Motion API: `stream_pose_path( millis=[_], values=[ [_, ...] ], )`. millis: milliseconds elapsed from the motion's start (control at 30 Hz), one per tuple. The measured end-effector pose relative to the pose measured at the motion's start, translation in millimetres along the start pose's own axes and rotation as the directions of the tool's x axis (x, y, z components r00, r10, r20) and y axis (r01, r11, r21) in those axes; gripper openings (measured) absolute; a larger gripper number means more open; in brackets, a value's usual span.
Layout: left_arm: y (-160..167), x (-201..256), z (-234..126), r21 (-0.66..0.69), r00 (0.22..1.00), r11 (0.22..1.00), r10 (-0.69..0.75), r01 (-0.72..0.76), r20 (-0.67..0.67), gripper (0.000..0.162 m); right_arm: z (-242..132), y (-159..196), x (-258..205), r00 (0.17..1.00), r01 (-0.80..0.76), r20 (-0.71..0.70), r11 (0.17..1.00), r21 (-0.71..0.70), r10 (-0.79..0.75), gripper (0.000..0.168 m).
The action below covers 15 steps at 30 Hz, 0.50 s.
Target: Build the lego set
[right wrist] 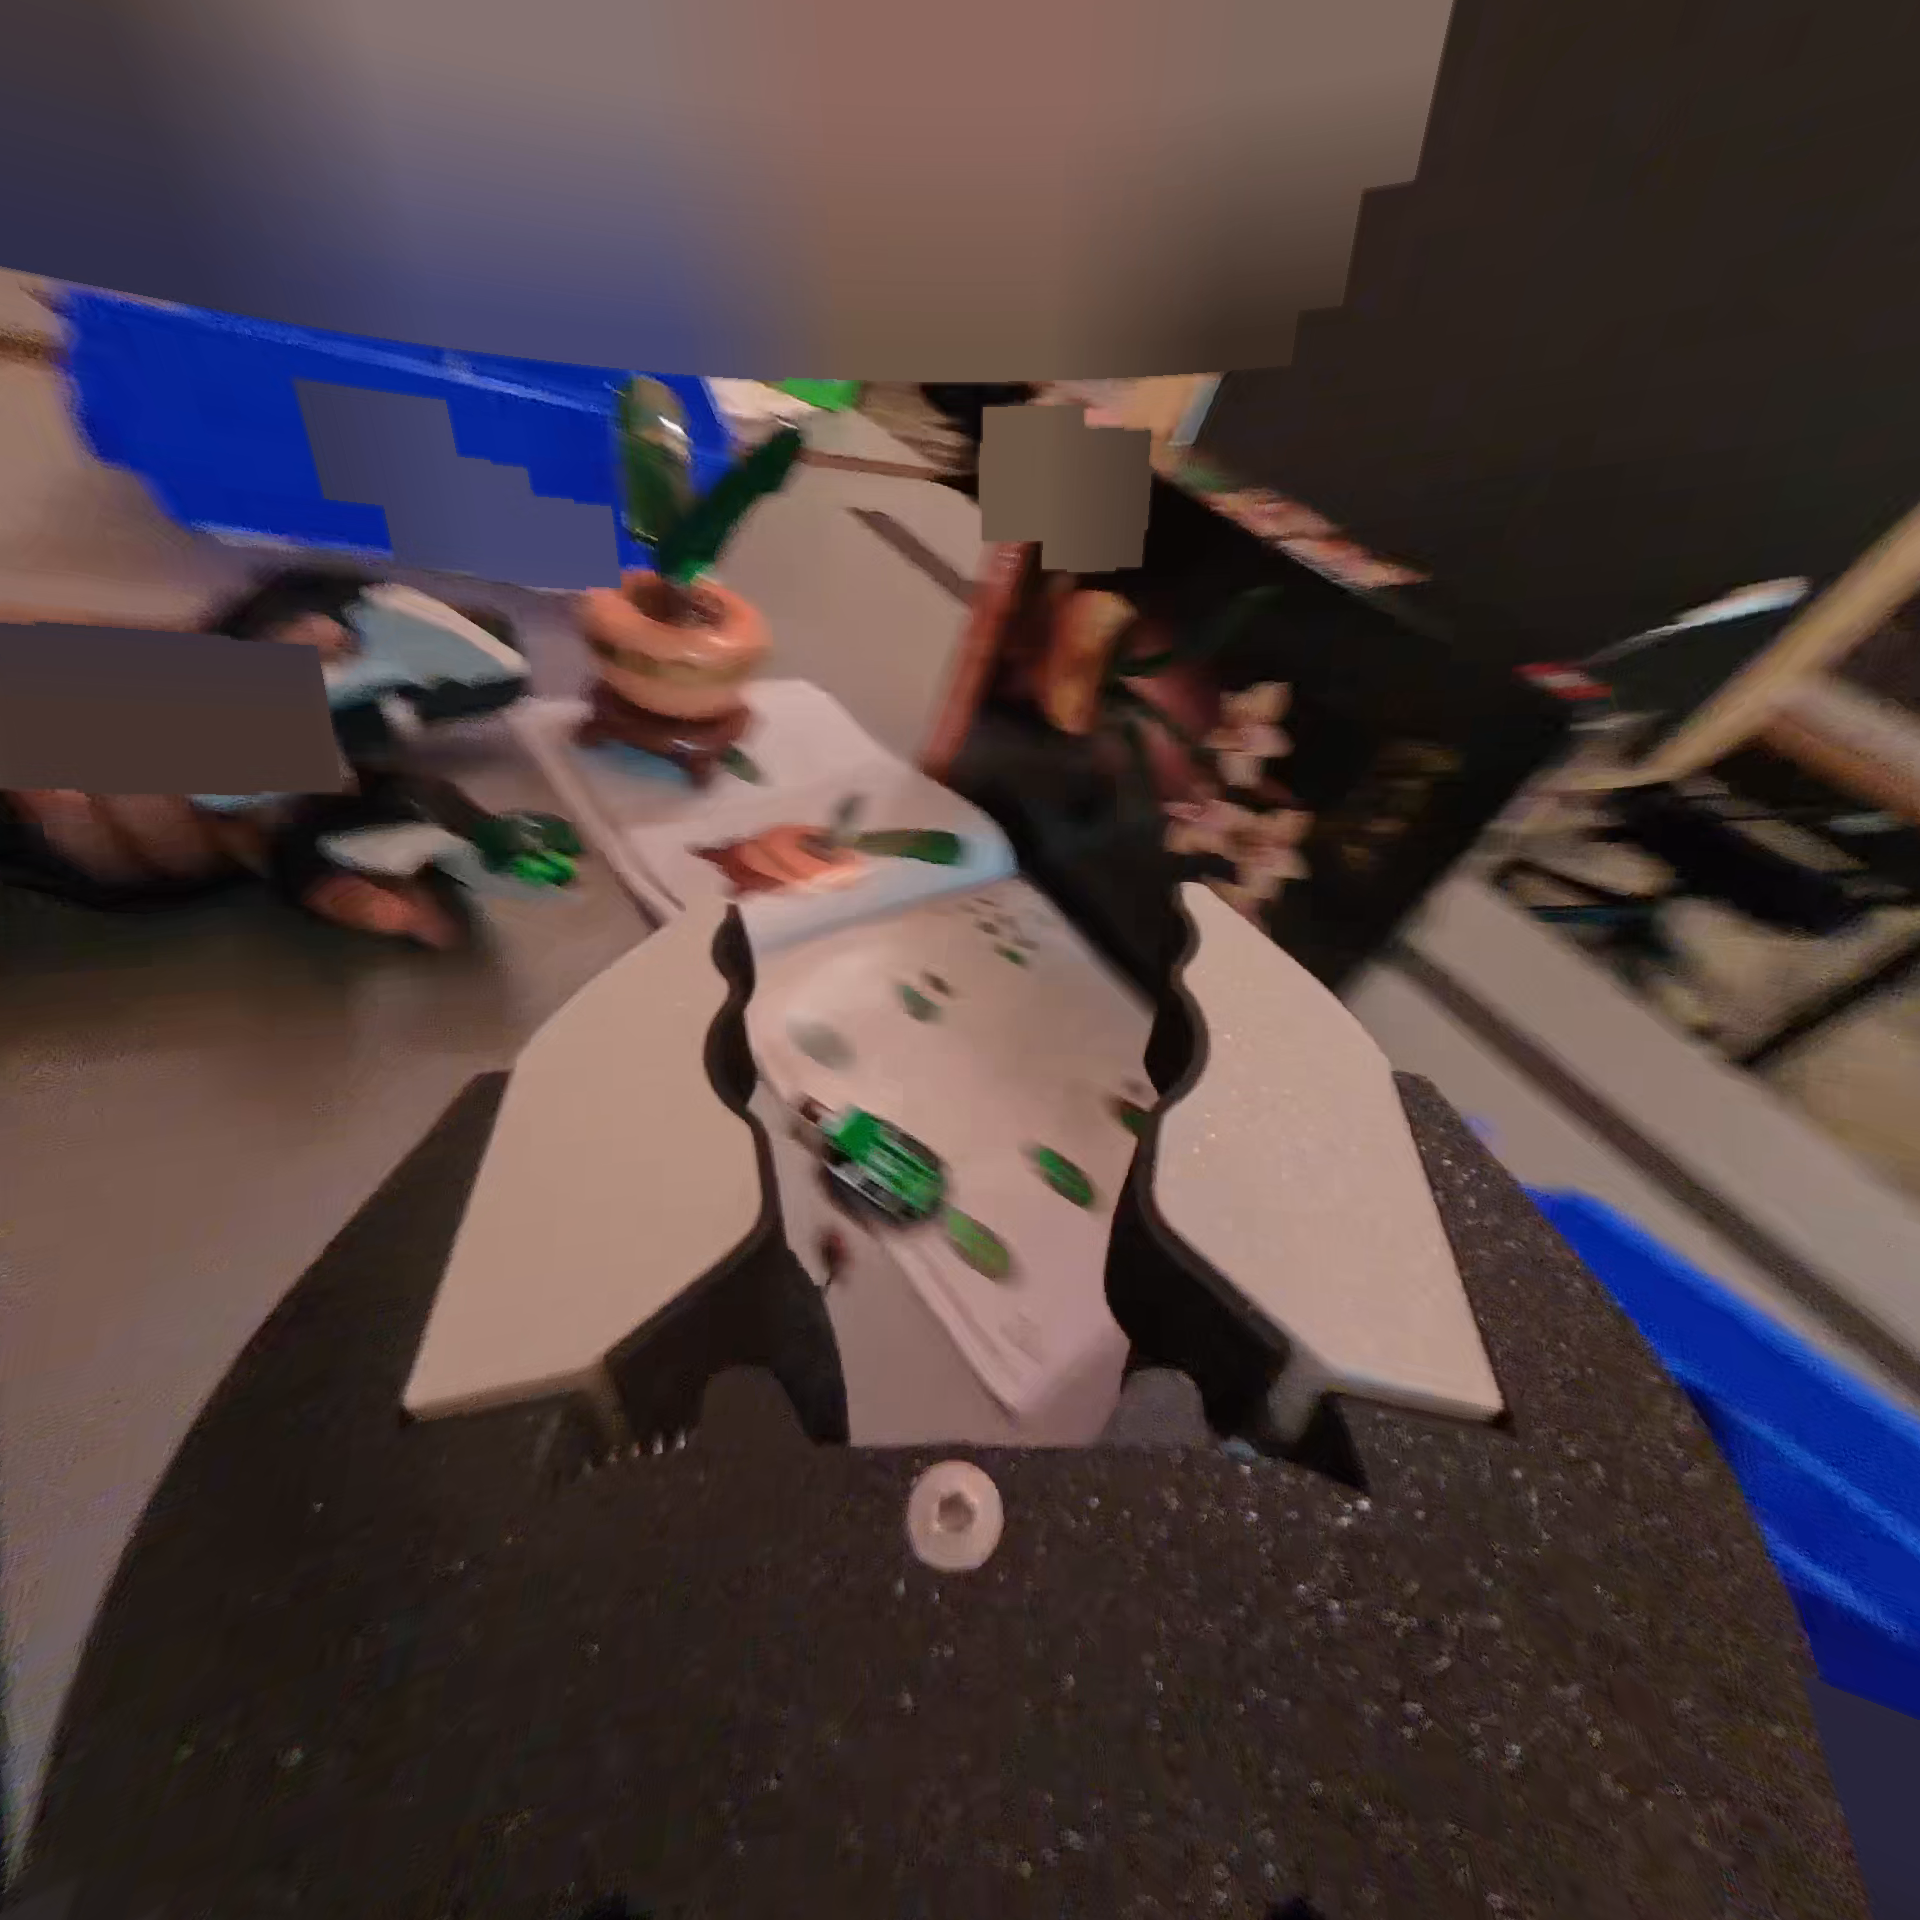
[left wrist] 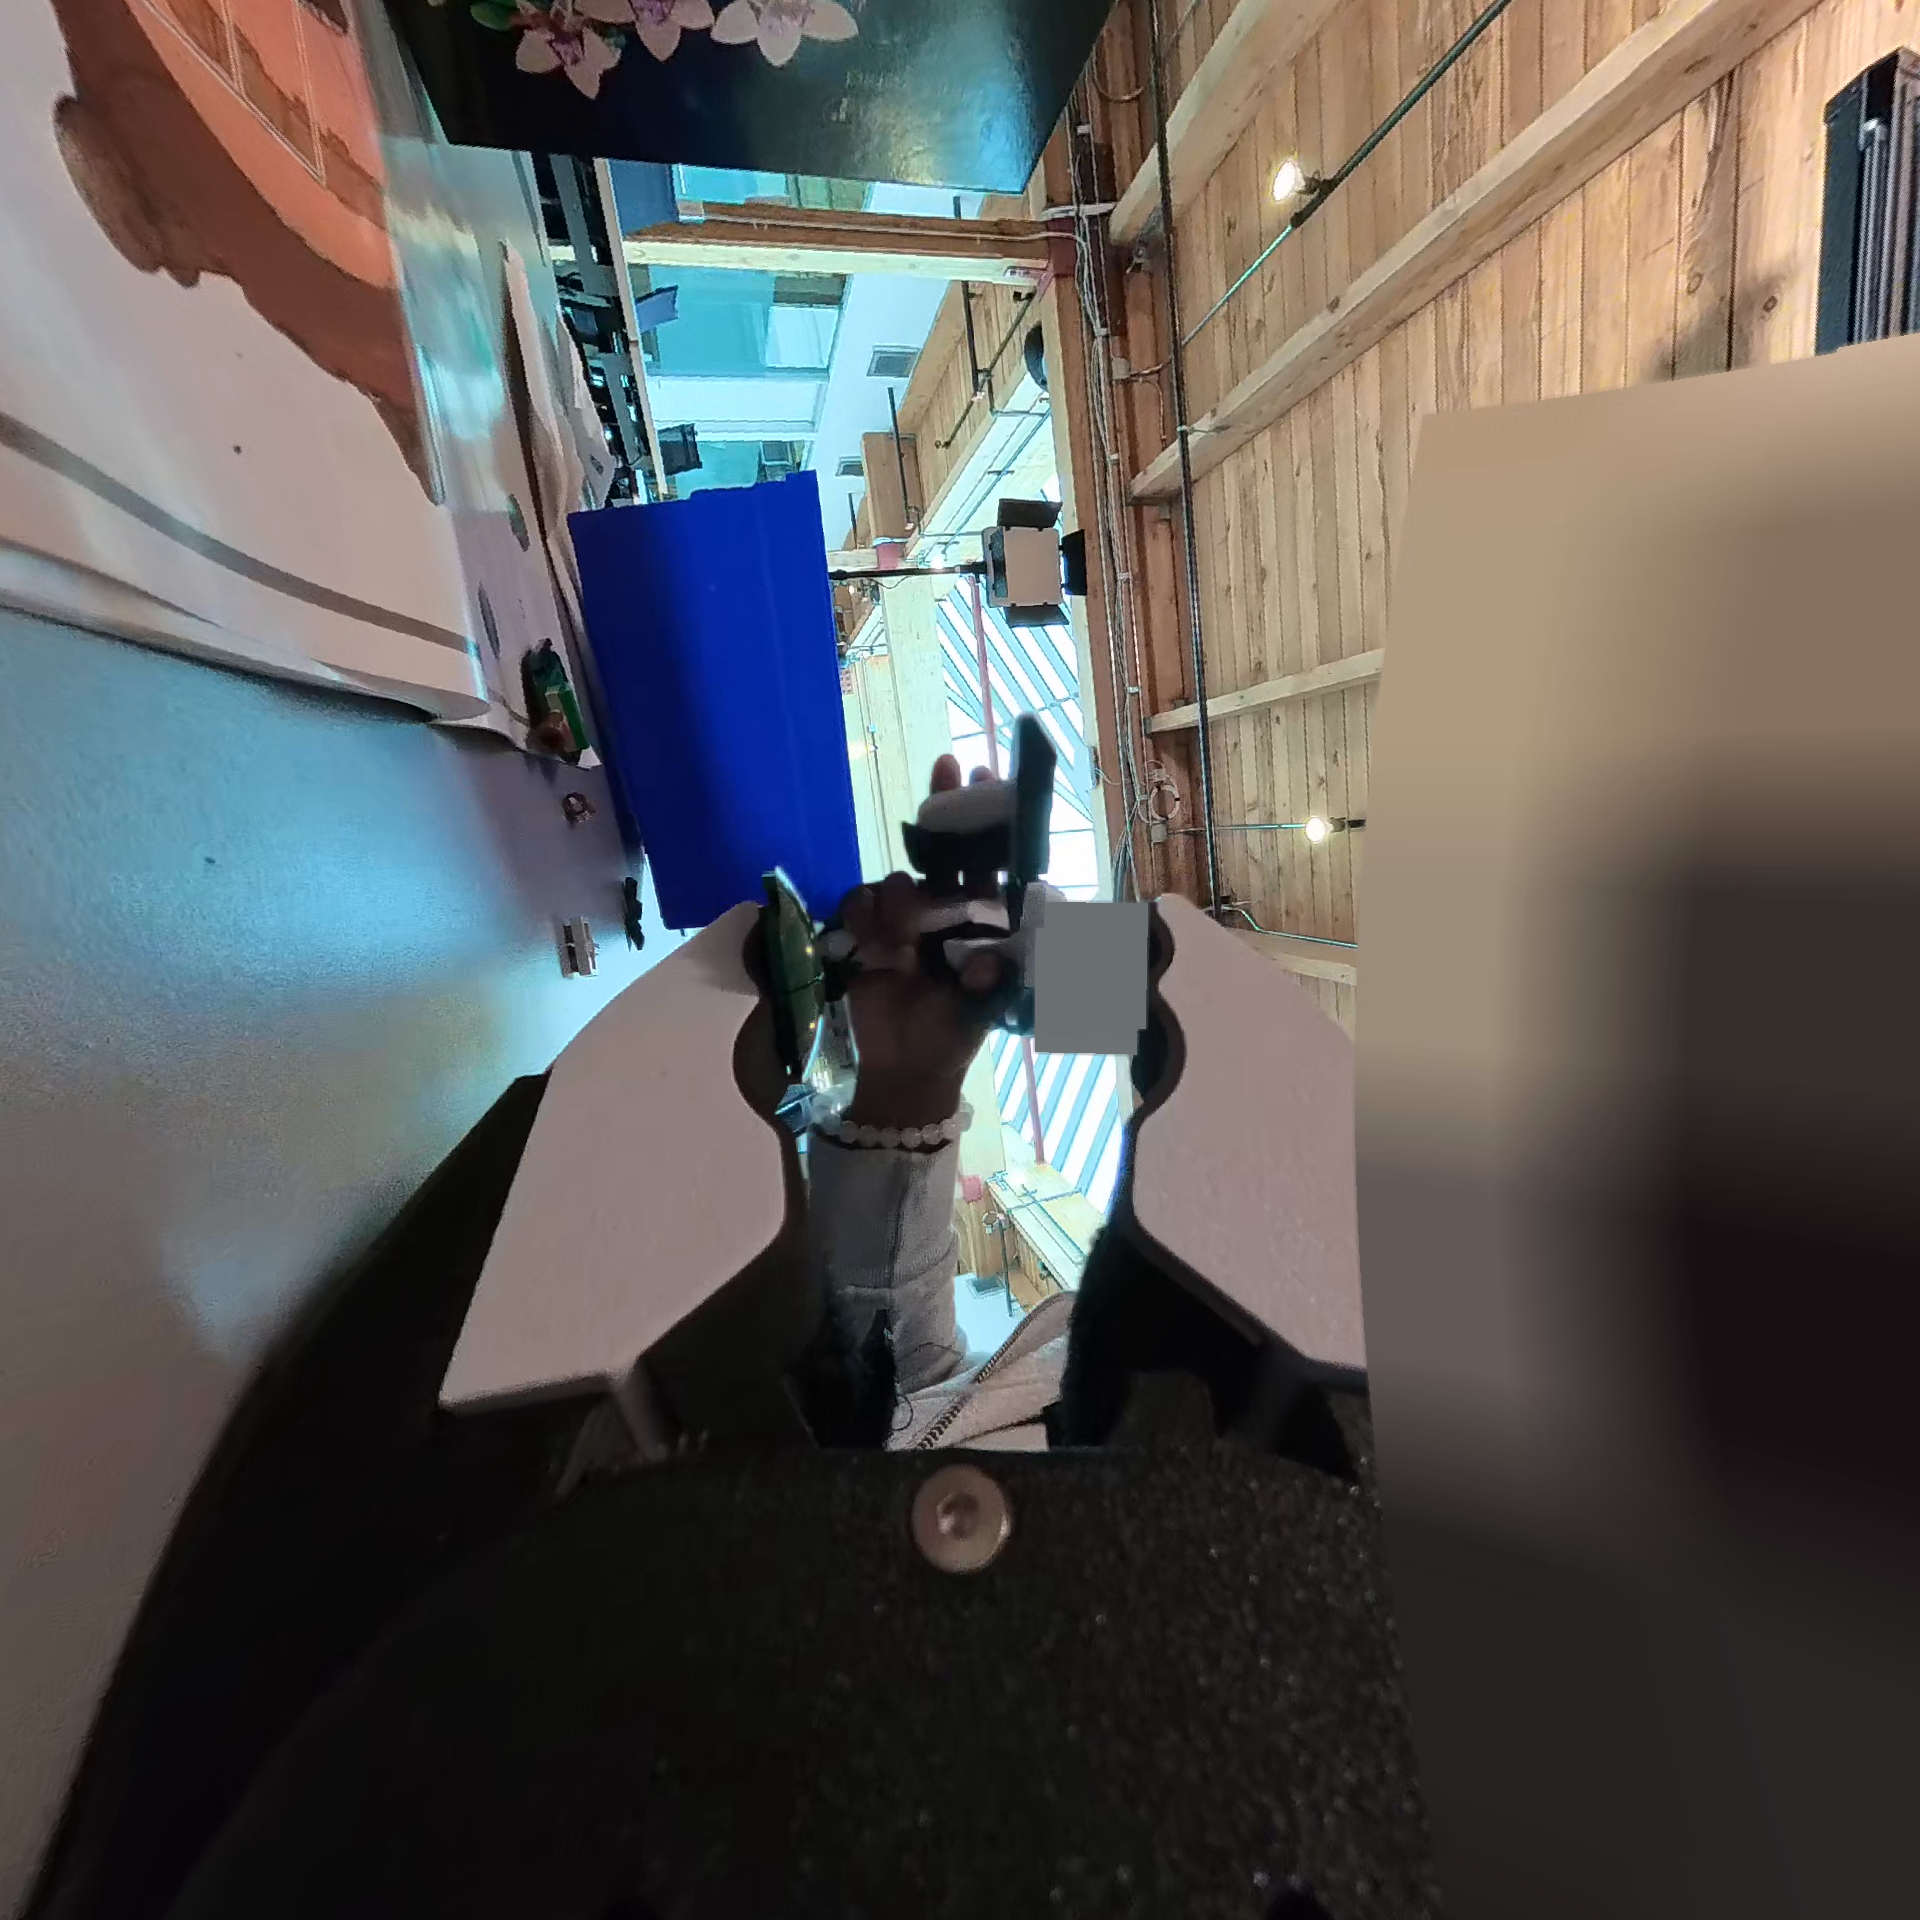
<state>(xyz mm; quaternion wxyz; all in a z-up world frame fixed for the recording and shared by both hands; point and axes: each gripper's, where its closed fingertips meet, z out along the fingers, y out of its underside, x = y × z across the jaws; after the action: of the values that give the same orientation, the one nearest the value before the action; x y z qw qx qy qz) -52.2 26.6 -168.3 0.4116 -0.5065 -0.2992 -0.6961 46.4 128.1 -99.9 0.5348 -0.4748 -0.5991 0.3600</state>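
Note:
My left gripper (left wrist: 951, 966) is turned on its side with its jaws wide apart. A dark green leaf piece (left wrist: 792, 966) lies against the tip of one finger. It is not pinched. My right gripper (right wrist: 951, 966) is open and empty over the open instruction booklet (right wrist: 914, 987), and the view is blurred. A green brick assembly (right wrist: 883, 1155) lies on the page between its fingers. A tan and brown lego pot (right wrist: 670, 665) with green leaves (right wrist: 717, 499) stands at the booklet's far end. The left gripper (right wrist: 416, 748) shows at the left, with green at its tip.
The set's dark box (right wrist: 1299, 727) with flower pictures stands right of the booklet. A blue bin (left wrist: 717, 707) stands at the back of the grey table (left wrist: 208, 987), and another blue bin (right wrist: 1787, 1434) is at the lower right. Small loose pieces (left wrist: 577, 945) lie on the table. A hand with a bead bracelet (left wrist: 914, 1029) is between the left fingers.

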Motion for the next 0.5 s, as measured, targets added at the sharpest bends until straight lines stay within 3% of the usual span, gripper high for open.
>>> stream_pose_path(
  millis=[67, 133, 167, 200, 233, 333, 500],
  values=[
    [0.7, 0.4, 0.4, -0.002, 1.000, 1.000, 0.005, -0.005, -0.003, 0.065, -26.7, 6.4, 14.9, 0.990, 0.098, -0.096, 0.992, -0.081, -0.106, 0.067],
    [0.9, 1.0, 0.6, -0.002, 1.000, 1.000, 0.008, -0.008, -0.008, 0.067, -40.2, 30.6, 13.0, 0.986, 0.119, -0.081, 0.958, -0.261, -0.144, 0.037],
    [1.1, 1.1, 0.7, -0.003, 1.000, 1.000, 0.009, -0.009, -0.009, 0.068, -44.0, 46.9, 5.0, 0.992, 0.098, -0.035, 0.925, -0.367, -0.119, 0.030],
    [1.1, 1.2, 0.5, -0.004, 1.000, 1.000, 0.009, -0.009, -0.010, 0.068, -48.8, 63.9, 2.7, 0.995, 0.057, -0.041, 0.874, -0.482, -0.087, 0.013],
    [1.3, 1.2, 0.4, -0.005, 1.000, 1.000, 0.010, -0.010, -0.011, 0.068, -53.8, 79.2, 2.9, 0.995, 0.002, -0.081, 0.819, -0.573, -0.060, 0.006],
    [0.5, 1.4, 0.9, -0.003, 1.000, 1.000, 0.009, -0.009, -0.013, 0.068, -64.0, 119.6, -9.9, 0.984, -0.159, -0.171, 0.676, -0.720, 0.050, 0.004],
    [1.9, 1.2, 0.5, -0.010, 1.000, 1.000, 0.009, -0.009, -0.011, 0.068, -66.1, 154.2, -29.6, 0.903, -0.426, -0.288, 0.566, -0.706, 0.319, 0.020]
  ],
)
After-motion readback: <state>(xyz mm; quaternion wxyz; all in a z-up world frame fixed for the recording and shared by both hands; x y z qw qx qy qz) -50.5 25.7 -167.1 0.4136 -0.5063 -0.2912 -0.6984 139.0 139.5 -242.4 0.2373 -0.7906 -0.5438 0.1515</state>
